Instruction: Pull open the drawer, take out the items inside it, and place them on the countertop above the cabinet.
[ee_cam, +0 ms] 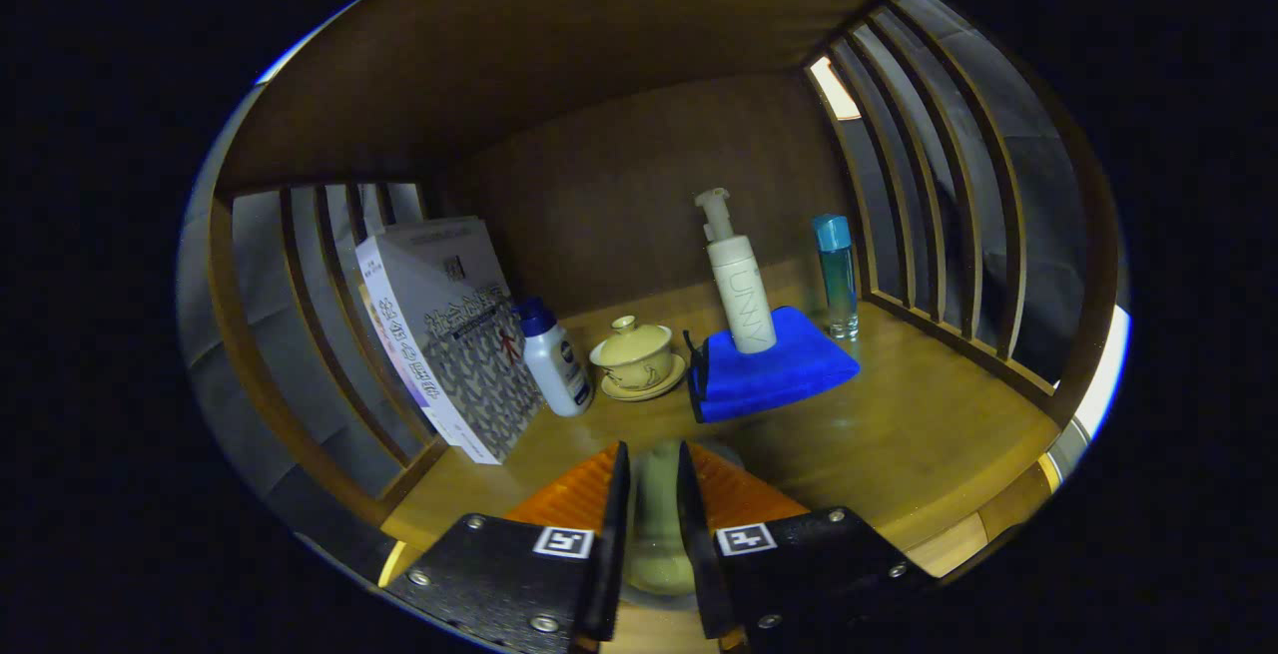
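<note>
Pale ceramic piece (657, 509) from the drawer sits clenched between both fingers of my tool (654, 469), held low over the wooden table (899, 434) near the lidded teacup (636, 354) and blue cloth (769, 369), probably for setting down there.

The gripper (654, 479) points forward and slightly down — its two fingers (611, 514) are drawn close together, nearly parallel, each pressing a side of a slim pale vase (656, 524) held upright between them.
</note>
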Motion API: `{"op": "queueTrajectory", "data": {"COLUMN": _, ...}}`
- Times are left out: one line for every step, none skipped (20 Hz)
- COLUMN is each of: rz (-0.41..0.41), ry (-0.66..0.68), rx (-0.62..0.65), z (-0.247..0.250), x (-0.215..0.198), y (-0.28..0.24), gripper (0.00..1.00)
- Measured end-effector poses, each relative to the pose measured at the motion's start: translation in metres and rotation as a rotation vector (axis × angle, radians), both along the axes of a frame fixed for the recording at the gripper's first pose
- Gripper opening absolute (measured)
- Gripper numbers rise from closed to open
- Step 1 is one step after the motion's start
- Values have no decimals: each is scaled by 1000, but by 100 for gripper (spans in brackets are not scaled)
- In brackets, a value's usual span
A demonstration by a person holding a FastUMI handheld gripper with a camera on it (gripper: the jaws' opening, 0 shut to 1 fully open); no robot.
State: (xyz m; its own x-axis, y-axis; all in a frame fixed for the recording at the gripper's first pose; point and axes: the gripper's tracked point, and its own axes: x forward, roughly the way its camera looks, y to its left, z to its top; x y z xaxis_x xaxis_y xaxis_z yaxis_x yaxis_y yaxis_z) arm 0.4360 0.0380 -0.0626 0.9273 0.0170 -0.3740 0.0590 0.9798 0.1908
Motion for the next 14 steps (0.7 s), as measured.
{"op": "queueTrajectory", "data": {"rz": 0, "ry": 6, "rx": -14, "z": -1, "x": -2, "y": -1, "gripper": 45}}
{"op": "queueTrajectory", "data": {"rz": 1, "ry": -1, "rx": -23, "z": 1, "x": -6, "y": -1, "gripper": 59}}
{"op": "queueTrajectory", "data": {"rz": 1, "ry": -12, "rx": -34, "z": 4, "x": -12, "y": -1, "gripper": 73}}
{"op": "queueTrajectory", "data": {"rz": 1, "ry": -33, "rx": -49, "z": 10, "x": -17, "y": -1, "gripper": 87}}
{"op": "queueTrajectory", "data": {"rz": 5, "ry": -58, "rx": -68, "z": 16, "x": -24, "y": -2, "gripper": 96}}
{"op": "queueTrajectory", "data": {"rz": 8, "ry": -79, "rx": -87, "z": 23, "x": -31, "y": -2, "gripper": 95}}
{"op": "queueTrajectory", "data": {"rz": 12, "ry": -98, "rx": -101, "z": 28, "x": -40, "y": -1, "gripper": 95}}
{"op": "queueTrajectory", "data": {"rz": 18, "ry": -115, "rx": -109, "z": 34, "x": -49, "y": 1, "gripper": 95}}
{"op": "queueTrajectory", "data": {"rz": 28, "ry": -134, "rx": -115, "z": 39, "x": -58, "y": 5, "gripper": 95}}
{"op": "queueTrajectory", "data": {"rz": 34, "ry": -154, "rx": -124, "z": 44, "x": -69, "y": 7, "gripper": 95}}
{"op": "queueTrajectory", "data": {"rz": 47, "ry": -175, "rx": -137, "z": 50, "x": -78, "y": 10, "gripper": 95}}
{"op": "queueTrajectory", "data": {"rz": 50, "ry": -201, "rx": -152, "z": 54, "x": -88, "y": 11, "gripper": 95}}
{"op": "queueTrajectory", "data": {"rz": 54, "ry": -221, "rx": -168, "z": 59, "x": -97, "y": 13, "gripper": 95}}
{"op": "queueTrajectory", "data": {"rz": 59, "ry": -240, "rx": -183, "z": 62, "x": -107, "y": 15, "gripper": 95}}
